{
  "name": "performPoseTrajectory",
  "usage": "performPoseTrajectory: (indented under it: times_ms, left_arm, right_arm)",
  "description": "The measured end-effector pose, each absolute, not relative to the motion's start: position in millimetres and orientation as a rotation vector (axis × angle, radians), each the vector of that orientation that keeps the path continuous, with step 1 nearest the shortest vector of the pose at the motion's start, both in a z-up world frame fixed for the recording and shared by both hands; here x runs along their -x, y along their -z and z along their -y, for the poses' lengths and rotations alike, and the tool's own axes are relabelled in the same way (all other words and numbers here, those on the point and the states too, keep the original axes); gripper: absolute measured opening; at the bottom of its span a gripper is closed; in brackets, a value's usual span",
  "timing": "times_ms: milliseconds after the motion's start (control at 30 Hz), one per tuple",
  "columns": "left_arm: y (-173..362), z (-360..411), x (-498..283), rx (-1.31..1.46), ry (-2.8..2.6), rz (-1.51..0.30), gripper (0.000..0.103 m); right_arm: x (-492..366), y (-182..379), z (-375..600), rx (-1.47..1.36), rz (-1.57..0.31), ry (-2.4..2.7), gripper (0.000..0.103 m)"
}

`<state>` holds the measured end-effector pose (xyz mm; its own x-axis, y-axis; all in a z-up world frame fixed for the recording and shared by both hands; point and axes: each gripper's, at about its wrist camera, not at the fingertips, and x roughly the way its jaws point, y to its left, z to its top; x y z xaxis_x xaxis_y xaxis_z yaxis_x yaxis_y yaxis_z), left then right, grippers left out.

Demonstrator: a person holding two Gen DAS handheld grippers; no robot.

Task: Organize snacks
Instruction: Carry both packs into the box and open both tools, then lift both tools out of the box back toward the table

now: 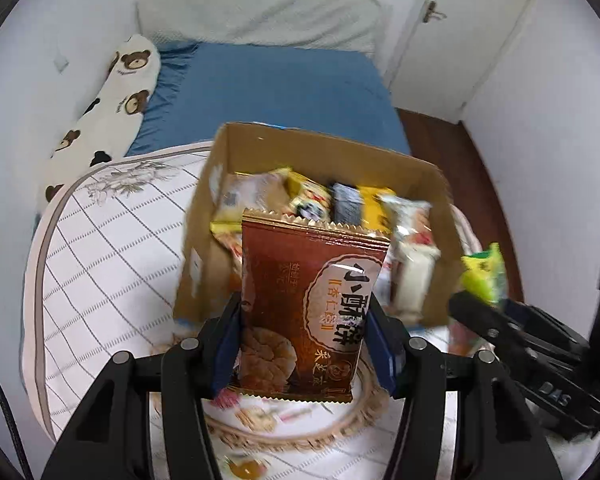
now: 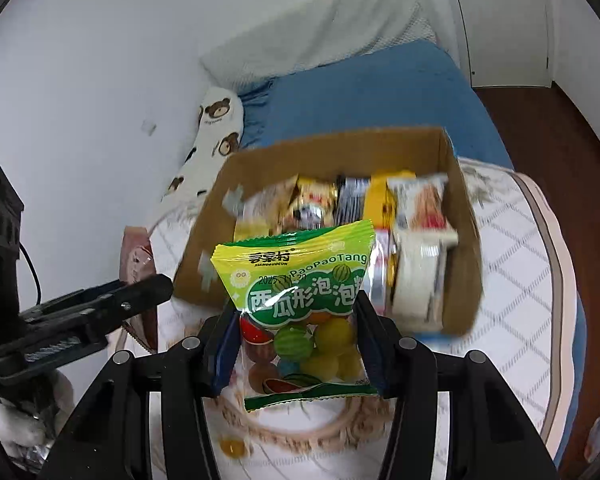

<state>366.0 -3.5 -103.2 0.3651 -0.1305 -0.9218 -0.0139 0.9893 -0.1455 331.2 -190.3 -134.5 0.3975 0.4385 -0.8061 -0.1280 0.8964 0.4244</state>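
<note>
My left gripper (image 1: 302,312) is shut on a brown biscuit packet (image 1: 308,304) and holds it upright in front of an open cardboard box (image 1: 332,152) that holds several snack packets. My right gripper (image 2: 296,312) is shut on a green and yellow bubble gum packet (image 2: 296,280), also just in front of the box (image 2: 340,148). The right gripper also shows in the left wrist view (image 1: 484,312) at the right with its green packet (image 1: 484,272). The left gripper shows in the right wrist view (image 2: 148,292) at the left with the brown packet (image 2: 138,264).
The box stands on a white quilted mattress (image 1: 100,264). A woven round basket (image 1: 300,432) lies below both grippers, with small snacks around it. Behind are a blue sheet (image 1: 276,92), a bear-print bolster (image 1: 112,100), white walls and a door (image 1: 460,32).
</note>
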Motion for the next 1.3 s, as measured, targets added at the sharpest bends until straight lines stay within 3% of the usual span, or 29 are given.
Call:
performPoseTrajectory:
  times_ms: [367,433,467,500,567,900,1300]
  left_arm:
    - [195.5,-25.3,-423.9,0.16,0.011,-1.45,0.054]
    - [205.2,-27.3,-423.0,0.163,0.007,-1.469,0.055]
    - [206.9,-27.6,-423.4,0.162,0.007,-1.469,0.059]
    - [209.1,-27.8,-423.2,0.156,0.005,-1.464,0.07]
    - [209.2,-26.8,-421.8,0.146,0.002,-1.448,0.082]
    - [201.3,-27.1,-416.9,0.11,-0.039,-1.361,0.083]
    - [155.7,-25.1,-361.5,0.062,-0.088,-1.138,0.083]
  right_arm:
    - [-380.7,188.1,145.2,-0.293,-1.25,-0.345,0.057]
    - [-380.6,199.7,142.8,-0.289,-1.295,-0.35,0.078]
    - [-380.2,204.0,142.5,-0.279,-1.308,-0.347,0.097]
    - [-379.4,207.9,142.5,-0.263,-1.317,-0.339,0.1]
    - [-378.4,212.4,144.2,-0.238,-1.329,-0.317,0.1]
    - [-377.8,216.3,160.1,-0.179,-1.311,-0.23,0.102]
    - [-336.1,179.1,170.6,-0.114,-1.179,-0.178,0.102]
